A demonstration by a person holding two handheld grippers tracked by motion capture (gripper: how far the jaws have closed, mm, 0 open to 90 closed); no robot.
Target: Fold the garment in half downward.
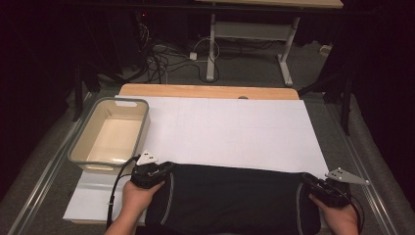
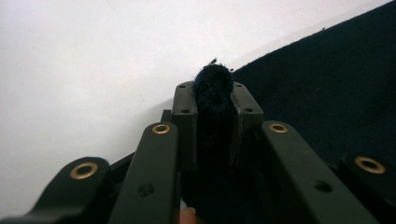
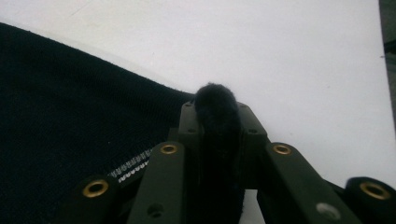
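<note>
At the near edge of the table, a dark garment [image 1: 235, 198] lies spread flat on the white sheet [image 1: 235, 129], between the two hands. The left gripper [image 1: 164, 169] pinches a bunched fold of the garment's left corner, its jaws tight on the cloth [image 2: 213, 91]. The right gripper [image 1: 307, 182] clamps the right corner the same way [image 3: 215, 109]. Farther off, at the left, a beige tub [image 1: 78, 152] with a grey rim sits on the sheet, apart from the garment.

tongs [image 3: 217, 112]: clamped on dark cloth [image 3: 70, 116] fold | under: white sheet [image 3: 289, 60]
</note>
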